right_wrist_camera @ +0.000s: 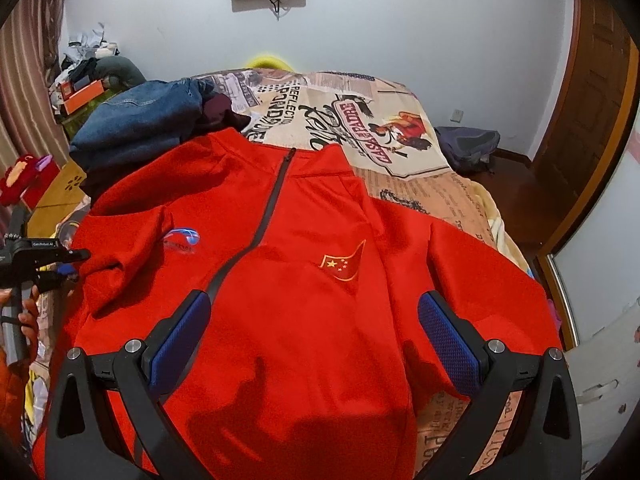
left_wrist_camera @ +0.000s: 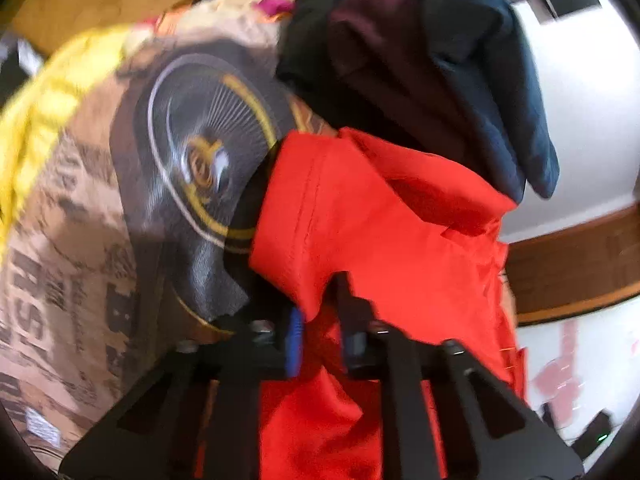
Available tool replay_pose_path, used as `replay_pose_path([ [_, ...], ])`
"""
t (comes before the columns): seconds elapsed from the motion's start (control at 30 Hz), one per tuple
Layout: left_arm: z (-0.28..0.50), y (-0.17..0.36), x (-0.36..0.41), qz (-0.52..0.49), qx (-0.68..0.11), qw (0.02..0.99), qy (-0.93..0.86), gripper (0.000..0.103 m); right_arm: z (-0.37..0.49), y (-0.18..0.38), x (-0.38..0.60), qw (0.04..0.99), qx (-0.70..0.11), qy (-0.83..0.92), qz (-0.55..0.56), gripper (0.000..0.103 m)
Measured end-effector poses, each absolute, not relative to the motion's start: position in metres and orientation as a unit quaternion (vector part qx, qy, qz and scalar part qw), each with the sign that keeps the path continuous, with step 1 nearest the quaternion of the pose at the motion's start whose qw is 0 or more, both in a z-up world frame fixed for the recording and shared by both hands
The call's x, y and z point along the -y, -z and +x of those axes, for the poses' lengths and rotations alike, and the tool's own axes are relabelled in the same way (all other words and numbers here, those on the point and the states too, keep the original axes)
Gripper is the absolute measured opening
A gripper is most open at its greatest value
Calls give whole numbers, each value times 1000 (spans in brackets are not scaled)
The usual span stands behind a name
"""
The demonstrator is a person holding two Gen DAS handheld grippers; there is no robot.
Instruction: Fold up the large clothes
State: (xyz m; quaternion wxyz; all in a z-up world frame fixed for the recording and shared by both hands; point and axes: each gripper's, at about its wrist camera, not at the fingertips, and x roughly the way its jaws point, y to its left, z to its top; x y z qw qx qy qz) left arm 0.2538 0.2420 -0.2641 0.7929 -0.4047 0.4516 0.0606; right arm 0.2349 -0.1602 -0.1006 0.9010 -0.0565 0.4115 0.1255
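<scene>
A large red zip jacket point(right_wrist_camera: 288, 280) lies front up on the printed bedspread point(right_wrist_camera: 420, 184), with a flag emblem and a blue logo on its chest. My right gripper point(right_wrist_camera: 314, 340) is open just above the jacket's lower front, holding nothing. My left gripper point(left_wrist_camera: 320, 336) is shut on a bunched part of the red jacket point(left_wrist_camera: 380, 232) at its left side. The left gripper also shows in the right wrist view point(right_wrist_camera: 70, 264) at the jacket's left sleeve.
A pile of folded clothes, blue jeans point(right_wrist_camera: 136, 120) and dark garments point(left_wrist_camera: 400, 52), sits at the jacket's far left. A yellow blanket point(left_wrist_camera: 44, 120) lies on the bed. A backpack point(right_wrist_camera: 468, 144) lies on the floor by the wooden door point(right_wrist_camera: 592, 128).
</scene>
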Motion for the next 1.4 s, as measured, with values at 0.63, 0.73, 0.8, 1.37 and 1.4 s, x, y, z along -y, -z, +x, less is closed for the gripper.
replay_pose_path([
  [0.63,288,62,-85,-126,-332,934,48,4,229,95,205,911,-399,-103,-24,103],
  [0.73,305,52,-49,-116,-332,932,92,4,229,94,216,912,-397,-98,-13,103],
  [0.8,316,51,-25,-120,-342,924,125,4,228,93,224,915,-394,-91,-9,103],
  [1.37,355,164,137,-66,-483,836,253,4,225,105,284,913,-407,-30,24,103],
  [1.4,354,168,140,-63,-489,831,257,4,225,106,285,912,-408,-28,24,103],
])
